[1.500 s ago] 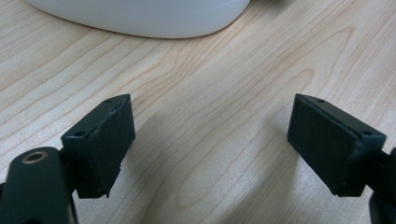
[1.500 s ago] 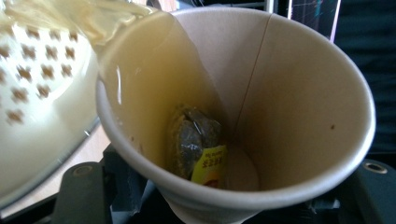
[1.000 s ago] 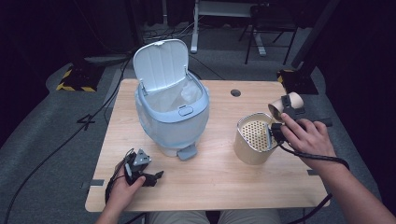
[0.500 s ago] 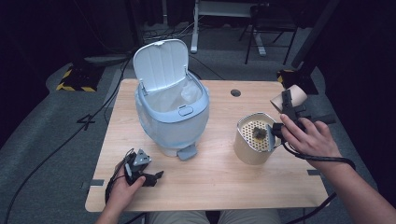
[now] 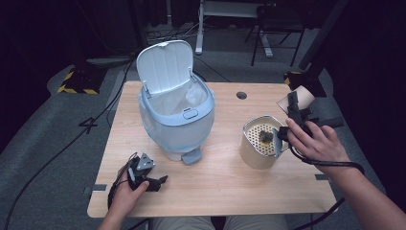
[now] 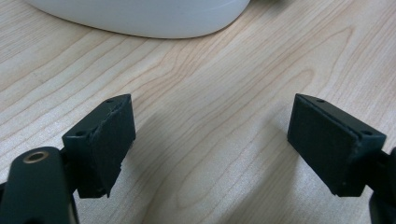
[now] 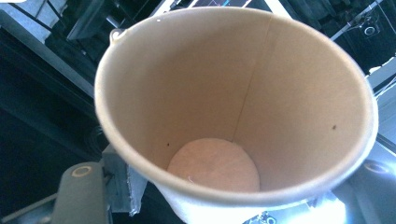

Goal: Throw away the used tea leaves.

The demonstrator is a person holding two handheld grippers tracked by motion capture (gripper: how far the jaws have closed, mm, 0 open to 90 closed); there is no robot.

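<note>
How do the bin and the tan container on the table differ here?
The bin is pale blue, while the container is tan. The bin is clearly the larger. The bin has a hinged lid standing open, while the container has no lid, only a perforated insert with a dark lump on it. Both stand upright on the table.

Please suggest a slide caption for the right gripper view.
Right hand-held gripper holds an empty paper cup, looking down into it.

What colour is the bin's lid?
Pale blue rim, white inside; the lid shows best in the high view.
</note>
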